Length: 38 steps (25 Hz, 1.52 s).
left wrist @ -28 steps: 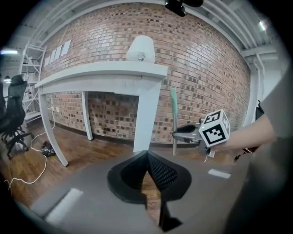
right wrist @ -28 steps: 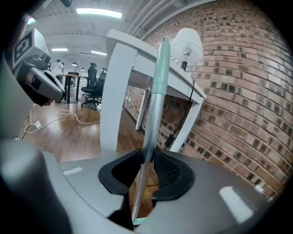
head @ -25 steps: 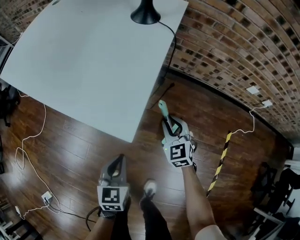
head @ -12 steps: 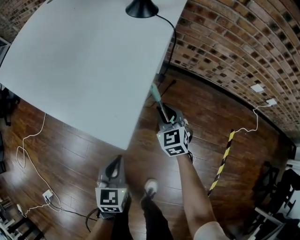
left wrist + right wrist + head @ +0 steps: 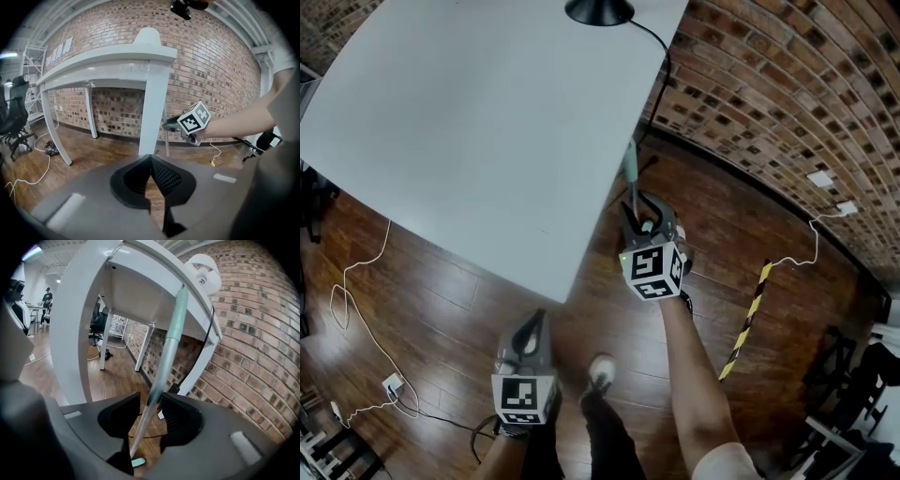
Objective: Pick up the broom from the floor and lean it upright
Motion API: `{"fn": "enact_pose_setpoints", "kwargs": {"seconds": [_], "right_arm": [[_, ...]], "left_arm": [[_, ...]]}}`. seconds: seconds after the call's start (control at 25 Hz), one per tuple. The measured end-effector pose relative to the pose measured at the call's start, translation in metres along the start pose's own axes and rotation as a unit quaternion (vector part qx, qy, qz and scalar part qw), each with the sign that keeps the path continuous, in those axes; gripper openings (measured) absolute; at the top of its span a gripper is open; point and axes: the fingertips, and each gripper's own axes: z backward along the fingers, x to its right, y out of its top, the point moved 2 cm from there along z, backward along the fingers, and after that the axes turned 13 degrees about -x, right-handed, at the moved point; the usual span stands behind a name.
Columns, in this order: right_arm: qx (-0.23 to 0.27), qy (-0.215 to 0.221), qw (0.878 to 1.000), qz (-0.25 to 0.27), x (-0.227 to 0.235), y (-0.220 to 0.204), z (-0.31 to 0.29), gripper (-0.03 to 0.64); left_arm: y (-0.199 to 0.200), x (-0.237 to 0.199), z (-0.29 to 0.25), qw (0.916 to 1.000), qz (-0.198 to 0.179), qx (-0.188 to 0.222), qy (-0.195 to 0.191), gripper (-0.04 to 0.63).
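The broom's pale green handle [image 5: 630, 161] stands nearly upright, its top resting against the white table's edge [image 5: 614, 202]. In the right gripper view the handle [image 5: 169, 345] rises between the jaws to the table's underside, with the mint broom head [image 5: 137, 462] on the floor below. My right gripper [image 5: 637, 204] [image 5: 153, 403] has just been opening its jaws; the handle stands between them with a gap at the left jaw. My left gripper [image 5: 538, 321] [image 5: 151, 158] hangs lower left, shut and empty.
A black lamp base [image 5: 600, 9] and its cord sit on the table's far corner. The brick wall [image 5: 787, 103] runs behind. A yellow-black strip [image 5: 746, 317] and white cables [image 5: 356, 300] lie on the wood floor. A white table leg [image 5: 152, 112] stands ahead of the left gripper.
My right gripper carried the broom handle toward the table corner, and the handle's top now rests on the table edge. The left gripper has stayed where it was.
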Motion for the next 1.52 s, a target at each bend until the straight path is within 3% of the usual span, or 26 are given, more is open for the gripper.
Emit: {"fn": "enact_pose_setpoints", "kwargs": {"seconds": [0.12, 0.36, 0.92, 1.08, 1.16, 1.52], "right_arm": [[-0.001, 0.008, 1.000, -0.030, 0.001, -0.002, -0.004, 0.196], [0.006, 0.014, 0.994, -0.109, 0.012, -0.005, -0.006, 0.201], [0.000, -0.003, 0.992, -0.123, 0.015, -0.014, -0.013, 0.178], [0.003, -0.023, 0.993, -0.120, 0.017, -0.016, -0.006, 0.115], [0.004, -0.035, 0.992, -0.122, 0.019, -0.019, -0.001, 0.015], [0.031, -0.047, 0.982, -0.178, 0.023, -0.035, 0.070, 0.012]], "left_arm": [[0.000, -0.001, -0.002, 1.0000, 0.002, -0.001, -0.003, 0.002], [0.002, -0.003, -0.004, 0.9999, 0.008, 0.001, -0.008, 0.002], [-0.004, -0.001, -0.013, 0.9999, 0.003, -0.009, -0.012, 0.002], [-0.003, -0.002, -0.013, 0.9999, 0.003, -0.008, -0.011, 0.002], [-0.002, -0.001, -0.014, 0.9999, 0.003, -0.008, -0.010, 0.002], [0.019, 0.008, 0.000, 0.9999, -0.010, 0.008, -0.008, 0.002]]}}
